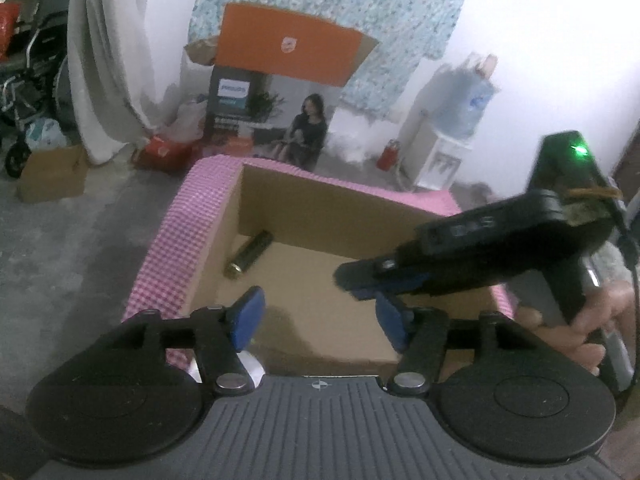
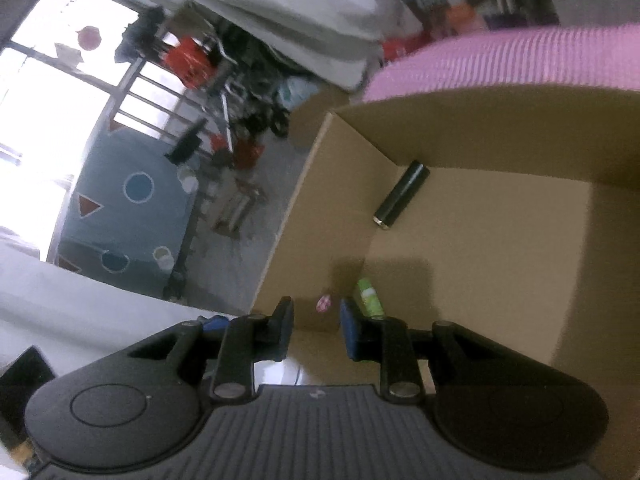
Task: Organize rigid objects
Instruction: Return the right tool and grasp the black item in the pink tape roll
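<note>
An open cardboard box (image 1: 340, 208) with pink checked cloth on its rim sits below both grippers; it also shows in the right wrist view (image 2: 500, 128). A dark cylinder (image 1: 250, 254) lies on the box floor near the far left corner, and shows in the right wrist view (image 2: 401, 193). A green object (image 2: 369, 295) and a small pink item (image 2: 323, 303) lie at the box's near wall. My left gripper (image 1: 320, 322) is open and empty above the box's near edge. My right gripper (image 2: 316, 328) is open and empty; it reaches over the box from the right in the left wrist view (image 1: 362, 280).
Grey concrete floor (image 1: 80, 232) lies left of the box. Cardboard boxes (image 1: 52, 178), an orange-lidded carton (image 1: 288, 46), a water dispenser (image 1: 444, 148) and a wheelchair (image 1: 24, 80) stand along the far wall. A window and clutter (image 2: 224, 92) show in the right wrist view.
</note>
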`<state>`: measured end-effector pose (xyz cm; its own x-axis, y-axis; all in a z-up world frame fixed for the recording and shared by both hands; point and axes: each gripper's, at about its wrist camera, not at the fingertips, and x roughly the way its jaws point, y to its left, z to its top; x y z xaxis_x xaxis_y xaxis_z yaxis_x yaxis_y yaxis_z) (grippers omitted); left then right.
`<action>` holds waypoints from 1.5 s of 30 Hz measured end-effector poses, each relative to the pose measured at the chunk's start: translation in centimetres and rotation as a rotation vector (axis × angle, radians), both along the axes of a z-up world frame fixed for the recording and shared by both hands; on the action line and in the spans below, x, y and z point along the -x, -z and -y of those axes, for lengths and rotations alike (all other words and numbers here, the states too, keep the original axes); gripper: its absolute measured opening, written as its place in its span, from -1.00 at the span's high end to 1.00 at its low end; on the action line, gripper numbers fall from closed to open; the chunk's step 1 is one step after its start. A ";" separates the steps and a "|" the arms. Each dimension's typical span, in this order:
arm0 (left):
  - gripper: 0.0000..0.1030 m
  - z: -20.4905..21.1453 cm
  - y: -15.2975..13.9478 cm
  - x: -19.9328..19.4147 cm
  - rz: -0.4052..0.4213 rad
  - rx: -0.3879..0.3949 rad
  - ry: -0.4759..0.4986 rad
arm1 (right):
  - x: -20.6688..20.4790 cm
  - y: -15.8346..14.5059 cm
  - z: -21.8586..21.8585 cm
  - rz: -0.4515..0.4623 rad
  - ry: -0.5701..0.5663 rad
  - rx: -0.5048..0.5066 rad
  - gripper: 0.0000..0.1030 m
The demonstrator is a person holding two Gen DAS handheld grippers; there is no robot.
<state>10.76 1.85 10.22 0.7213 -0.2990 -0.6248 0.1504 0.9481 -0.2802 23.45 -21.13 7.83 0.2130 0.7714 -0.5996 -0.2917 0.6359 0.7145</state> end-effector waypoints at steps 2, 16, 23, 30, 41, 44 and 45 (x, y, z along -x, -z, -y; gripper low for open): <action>-0.28 0.2 0.1 1.3 0.009 0.016 0.013 | 2.4 -1.2 1.3 0.057 0.014 -0.010 0.18; -0.29 2.4 6.9 6.5 -0.125 -0.062 0.145 | 16.1 3.4 4.8 0.166 0.130 -0.039 0.04; -0.15 3.6 9.9 5.7 -0.160 -0.159 0.199 | 17.4 7.2 2.8 0.193 0.162 0.049 0.05; -0.01 4.8 11.1 6.1 -0.151 -0.210 0.236 | 16.6 8.8 1.6 0.184 0.172 0.065 0.17; 0.17 5.8 11.5 5.5 -0.126 -0.235 0.268 | 15.5 10.2 0.5 0.142 0.157 0.035 0.23; 0.18 5.4 11.4 5.8 -0.110 -0.244 0.281 | 15.6 10.2 0.8 0.134 0.162 0.022 0.23; 0.19 5.4 11.4 5.9 -0.106 -0.248 0.284 | 15.7 10.2 0.9 0.127 0.163 0.011 0.23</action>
